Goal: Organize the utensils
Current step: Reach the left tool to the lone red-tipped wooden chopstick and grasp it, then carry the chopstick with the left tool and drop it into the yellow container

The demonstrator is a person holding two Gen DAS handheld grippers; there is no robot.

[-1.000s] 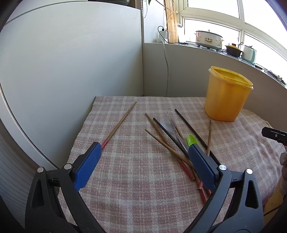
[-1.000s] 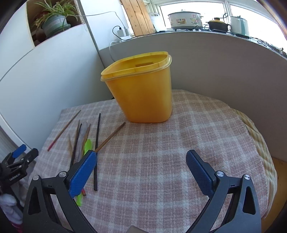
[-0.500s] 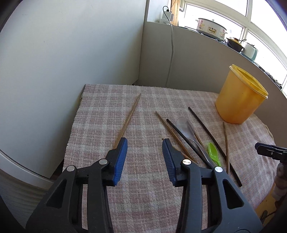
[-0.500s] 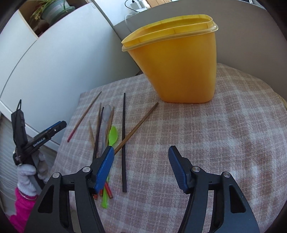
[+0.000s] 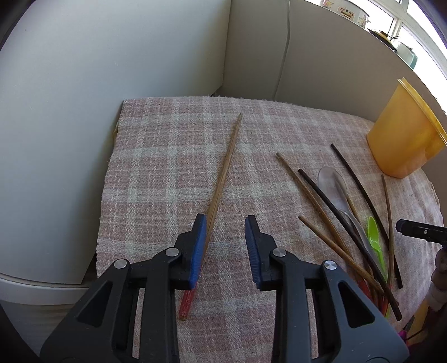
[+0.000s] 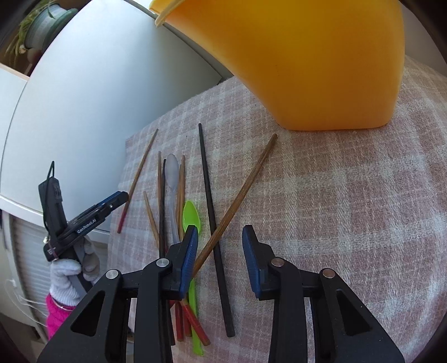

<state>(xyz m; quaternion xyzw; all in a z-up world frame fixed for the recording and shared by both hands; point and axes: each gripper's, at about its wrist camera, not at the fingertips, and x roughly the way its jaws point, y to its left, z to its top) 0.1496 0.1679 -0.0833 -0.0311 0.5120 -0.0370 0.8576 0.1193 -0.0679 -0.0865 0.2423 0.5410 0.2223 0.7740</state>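
Wooden chopstick [image 5: 223, 173] lies just inside your left gripper's [image 5: 225, 245] left pad; both your grippers, right gripper [image 6: 219, 255] included, gape open, holding nothing.

A: The yellow tub [image 6: 321, 64] ran off the top of the right wrist view, so its rim mostly went missing, and its inside couldn't be seen.

B: In the left wrist view its right side was clipped too. And that lone chopstick [image 5: 220, 181]?

A: Its lower stretch slid behind the left gripper's [image 5: 225, 250] blue finger [image 5: 197, 251].

B: The green spoon [image 6: 191, 220] was half covered by the right gripper's [image 6: 219, 261] finger.

A: Pots [image 5: 352, 11] on the sill were too small to tell.
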